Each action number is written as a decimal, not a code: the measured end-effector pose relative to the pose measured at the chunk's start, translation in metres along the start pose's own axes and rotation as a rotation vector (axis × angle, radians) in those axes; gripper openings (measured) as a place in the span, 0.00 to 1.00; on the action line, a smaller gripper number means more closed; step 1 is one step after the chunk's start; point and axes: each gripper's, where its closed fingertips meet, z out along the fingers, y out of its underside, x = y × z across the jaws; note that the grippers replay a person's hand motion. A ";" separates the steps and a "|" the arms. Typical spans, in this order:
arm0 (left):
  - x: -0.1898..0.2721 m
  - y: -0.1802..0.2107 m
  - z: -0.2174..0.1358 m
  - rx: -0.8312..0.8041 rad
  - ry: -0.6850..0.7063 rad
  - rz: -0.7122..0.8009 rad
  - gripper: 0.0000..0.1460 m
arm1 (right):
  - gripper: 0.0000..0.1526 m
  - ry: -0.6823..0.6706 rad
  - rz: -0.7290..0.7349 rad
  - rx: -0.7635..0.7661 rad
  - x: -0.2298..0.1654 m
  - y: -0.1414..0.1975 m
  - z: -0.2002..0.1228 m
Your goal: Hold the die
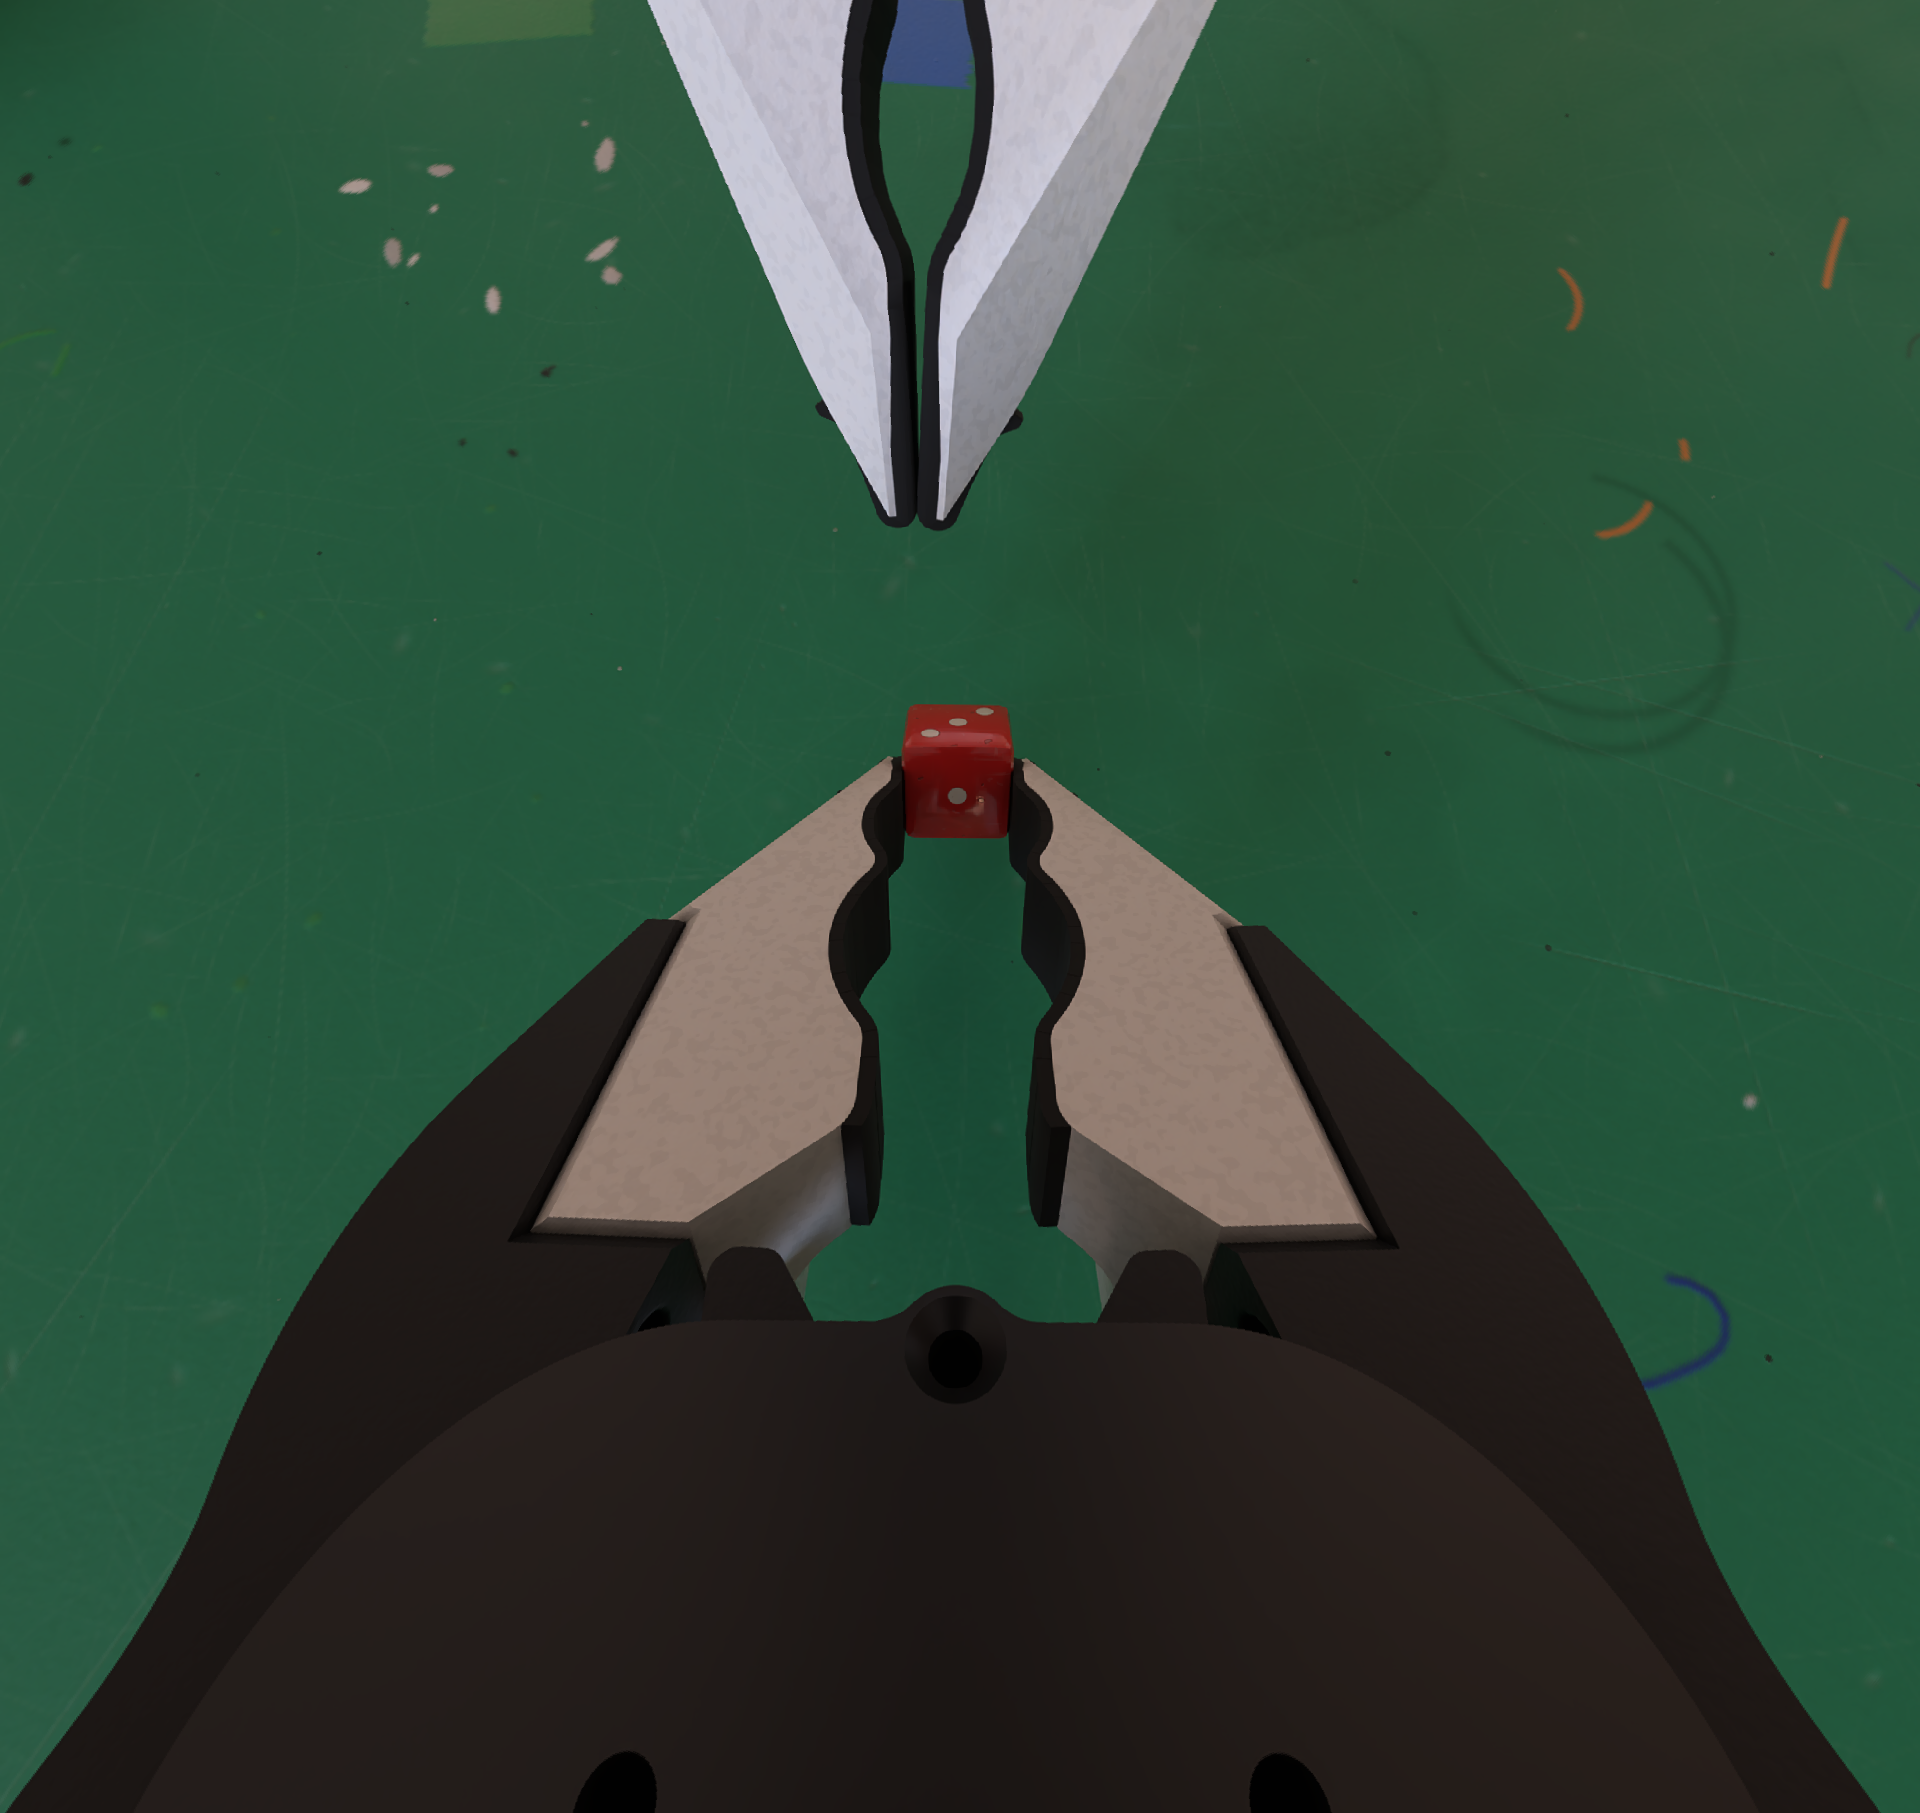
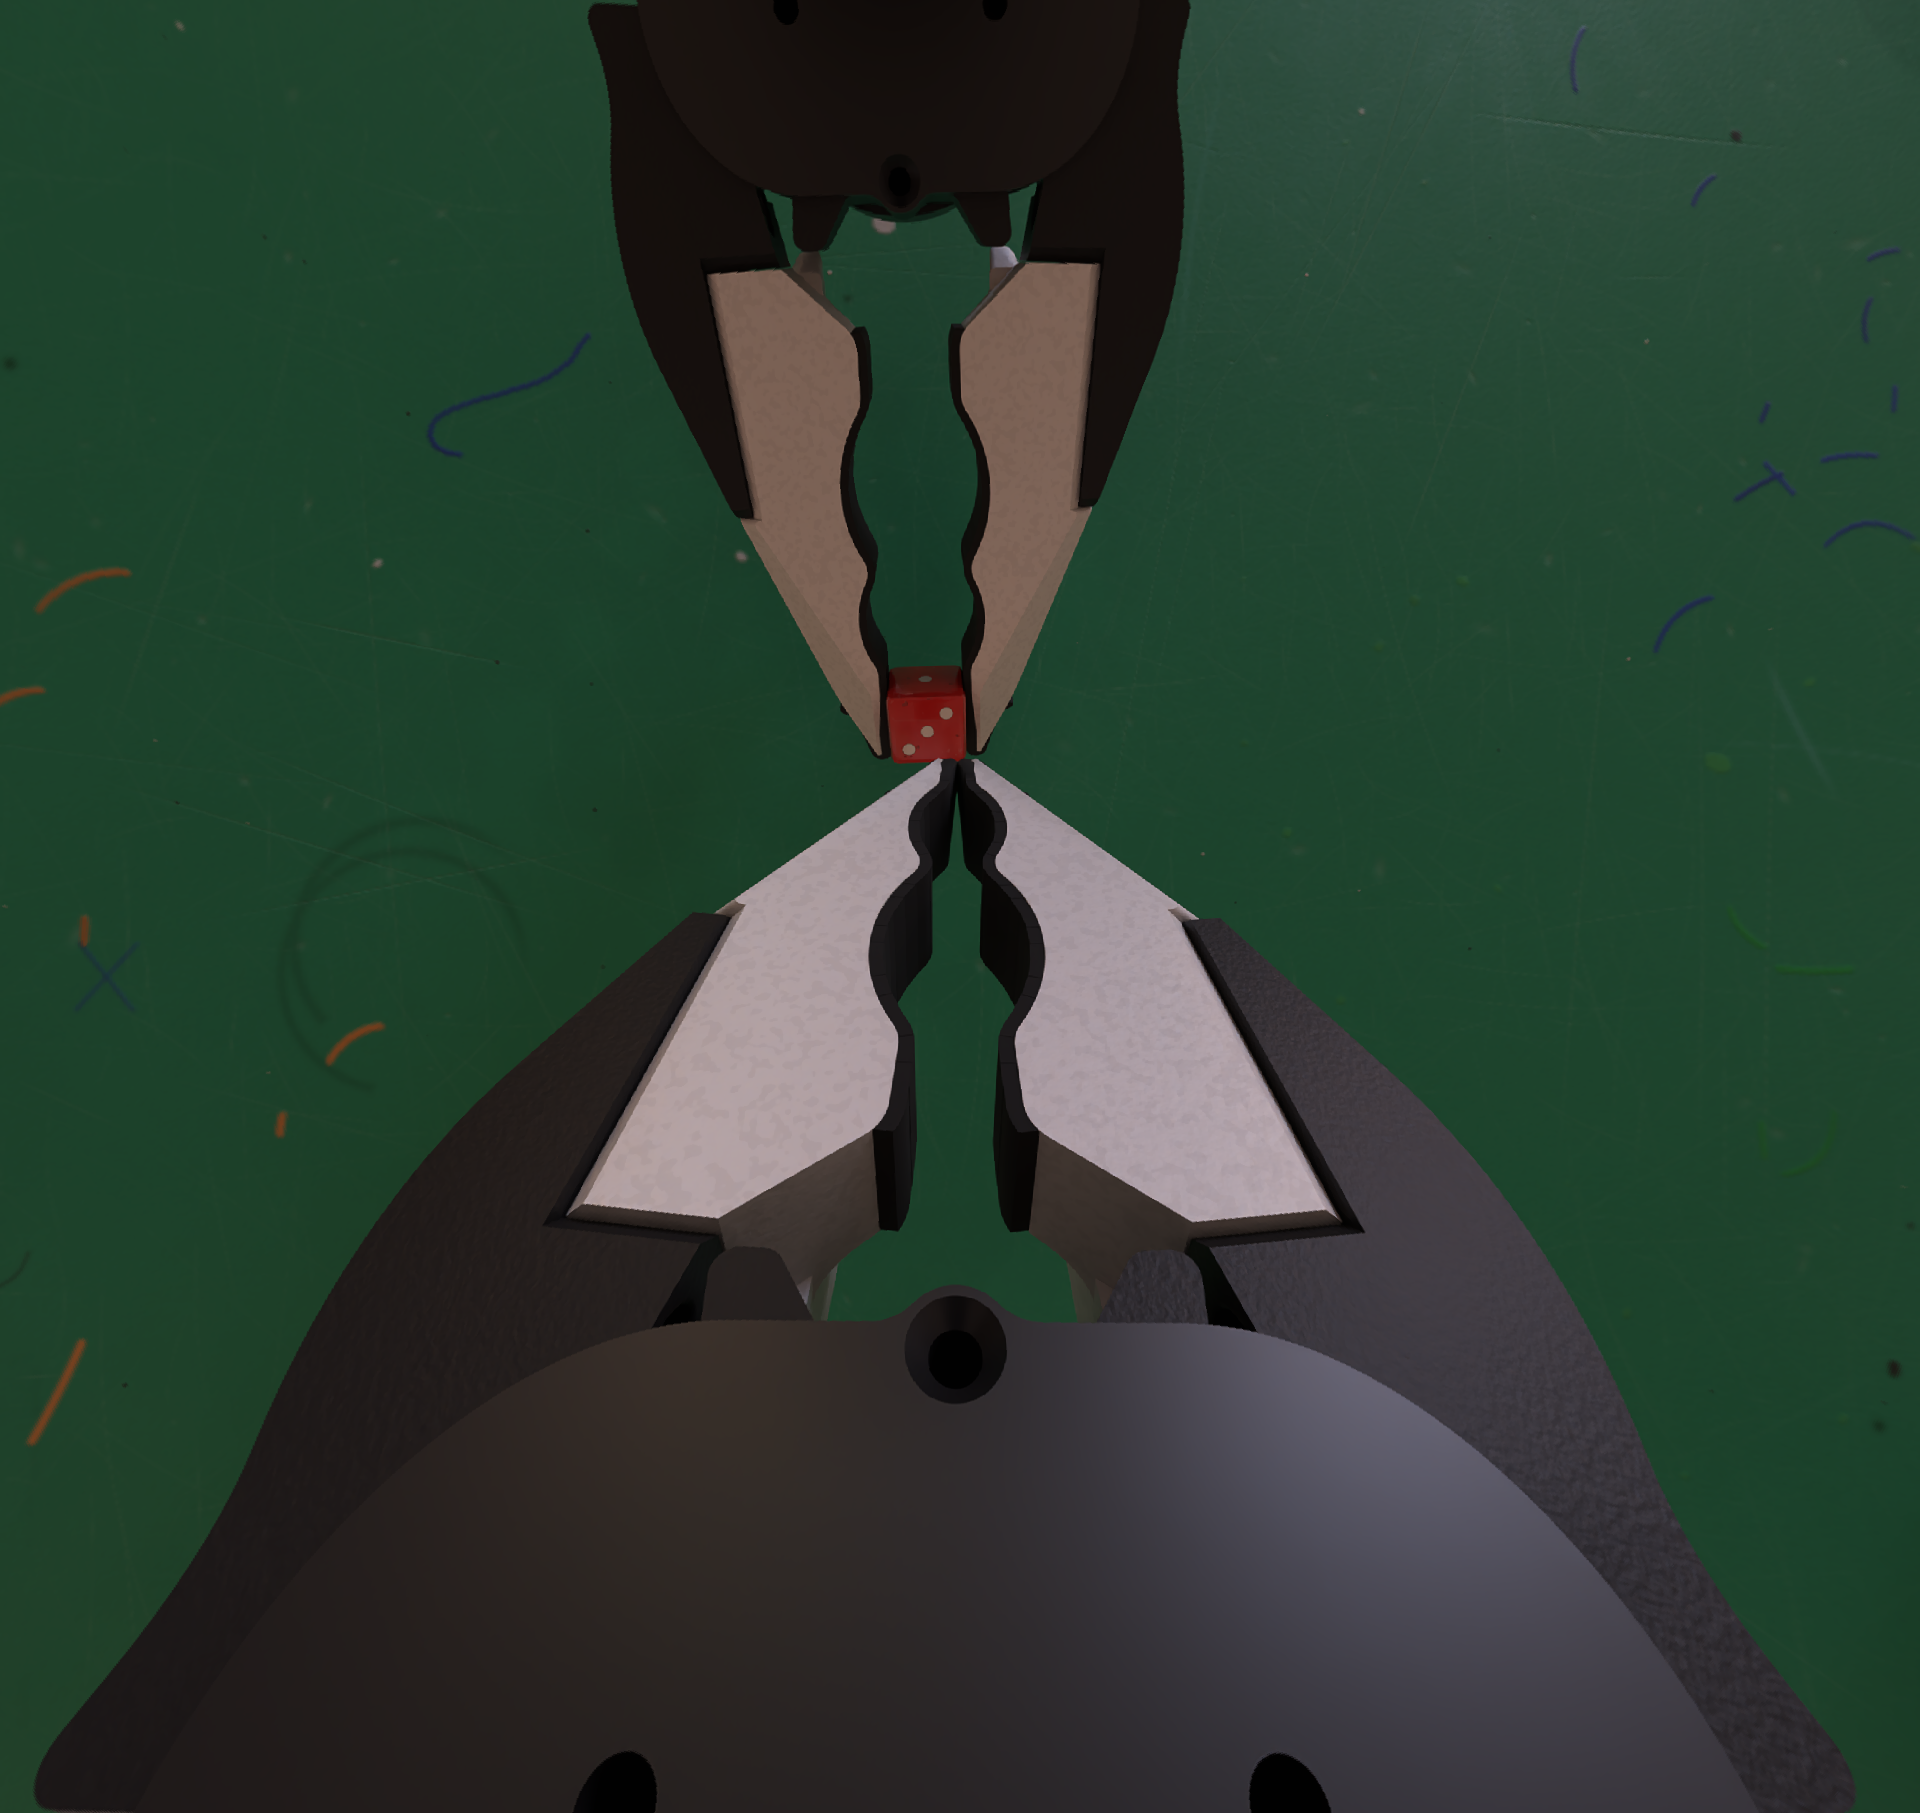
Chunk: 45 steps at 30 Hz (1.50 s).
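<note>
A small red die with white pips sits between the tips of my left gripper, whose tan fingers are shut on its two sides. The right wrist view shows the same die pinched at the left gripper's tips. My right gripper has pale grey fingers and is shut and empty, with its tips just short of the die. In the left wrist view the right gripper points toward me from beyond the die, with a gap of green surface between.
A green mat with scratches, orange and blue pen marks and white flecks lies under everything. A blue patch and a light green patch lie far back on the mat.
</note>
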 end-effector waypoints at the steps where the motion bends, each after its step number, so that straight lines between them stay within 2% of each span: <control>1: 0.000 0.000 0.000 -0.001 -0.003 0.001 0.13 | 0.00 0.008 -0.011 -0.009 0.000 0.000 0.000; 13: 0.001 -0.002 0.001 -0.010 -0.030 0.009 0.13 | 0.00 0.057 -0.043 -0.082 -0.003 -0.001 0.000; 27: 0.004 -0.004 0.004 -0.024 -0.021 0.014 0.13 | 0.00 0.087 -0.035 -0.099 -0.005 0.001 -0.002; 35: 0.003 -0.015 -0.002 0.056 0.010 -0.015 0.13 | 0.00 0.095 0.046 0.029 0.000 -0.006 -0.013; 39: 0.004 -0.017 -0.004 0.073 0.013 -0.003 0.13 | 0.00 0.044 0.086 0.082 -0.002 -0.008 -0.016; 45: 0.008 -0.023 -0.008 0.115 0.007 0.032 0.13 | 0.00 -0.155 0.242 0.216 -0.003 -0.013 -0.028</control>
